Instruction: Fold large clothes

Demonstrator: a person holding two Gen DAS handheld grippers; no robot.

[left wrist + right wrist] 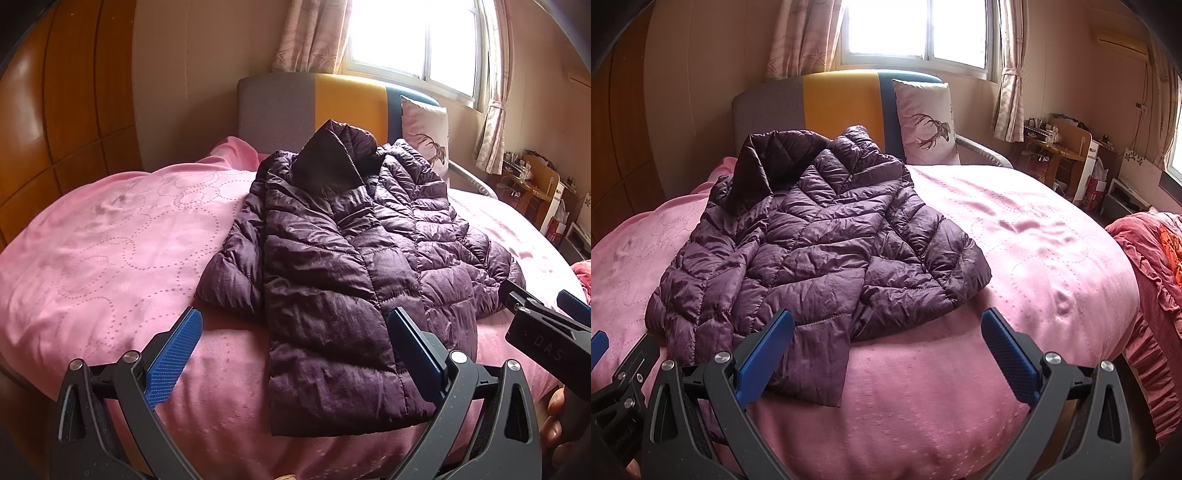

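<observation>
On pink bed: purple jacket | both grippers' fingers spread, empty | right gripper reads "DAS"

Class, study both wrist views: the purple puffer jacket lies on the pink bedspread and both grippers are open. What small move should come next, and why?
Probably lower the left gripper onto the jacket hem just ahead of it. Both grippers are open and hold nothing, the right gripper too, and the jacket lies only partly folded on the bedspread.

Bare pink bedspread lies free either side of the jacket; pillow stands behind.
</observation>
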